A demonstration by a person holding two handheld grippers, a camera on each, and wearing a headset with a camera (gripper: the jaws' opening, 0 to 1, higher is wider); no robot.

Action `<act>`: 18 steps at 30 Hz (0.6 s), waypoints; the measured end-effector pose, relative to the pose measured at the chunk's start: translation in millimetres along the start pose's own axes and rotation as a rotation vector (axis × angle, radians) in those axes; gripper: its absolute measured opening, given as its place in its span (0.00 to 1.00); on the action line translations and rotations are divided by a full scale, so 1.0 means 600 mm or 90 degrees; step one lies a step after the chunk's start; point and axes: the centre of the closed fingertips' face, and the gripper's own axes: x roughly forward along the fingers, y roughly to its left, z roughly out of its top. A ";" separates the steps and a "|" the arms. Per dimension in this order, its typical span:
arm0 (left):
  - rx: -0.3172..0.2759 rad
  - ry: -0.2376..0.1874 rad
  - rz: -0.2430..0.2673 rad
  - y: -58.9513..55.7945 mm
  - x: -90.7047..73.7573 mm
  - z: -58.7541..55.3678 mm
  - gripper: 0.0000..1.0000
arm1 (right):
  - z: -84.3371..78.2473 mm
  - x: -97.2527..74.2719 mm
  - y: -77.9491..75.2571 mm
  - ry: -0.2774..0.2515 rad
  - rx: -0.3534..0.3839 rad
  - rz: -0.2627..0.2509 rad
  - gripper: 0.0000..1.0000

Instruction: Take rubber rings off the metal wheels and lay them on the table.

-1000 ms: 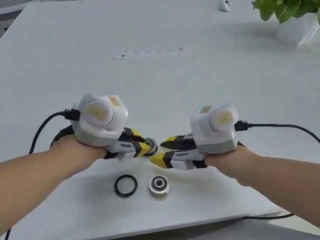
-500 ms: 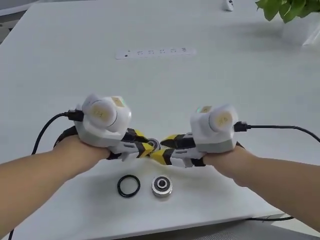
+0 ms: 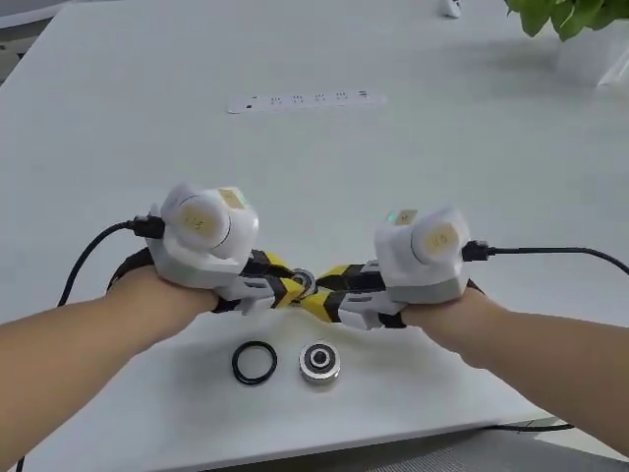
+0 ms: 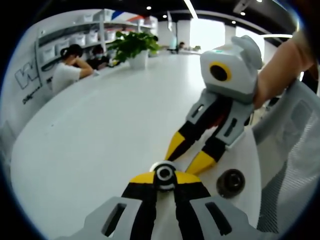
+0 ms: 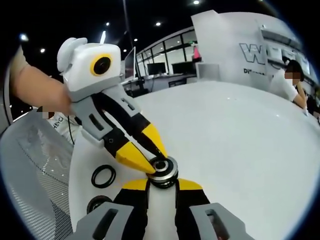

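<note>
Table [image 3: 393, 147] — left gripper [image 4: 165, 178], right gripper [image 5: 162, 184] meet, wheel [image 3: 303, 282] between.

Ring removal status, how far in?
Done: one rubber ring lies on the table beside a bare wheel. In hand: the left gripper grips a second wheel, with the right gripper at it. Left: that wheel's ring looks still on; pull it and lay it down.

The white table [image 3: 413, 147] carries a loose black rubber ring [image 3: 255, 362] near its front edge. A metal wheel [image 3: 320, 360] lies flat just beside the ring, to its right, not touching it. Farther back lies a white power strip [image 3: 305, 100], and a potted plant [image 3: 565, 15] stands at the far right.
</note>
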 end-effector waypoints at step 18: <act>-0.008 -0.005 0.004 0.001 0.000 0.001 0.13 | -0.010 -0.006 -0.006 0.010 -0.017 -0.016 0.01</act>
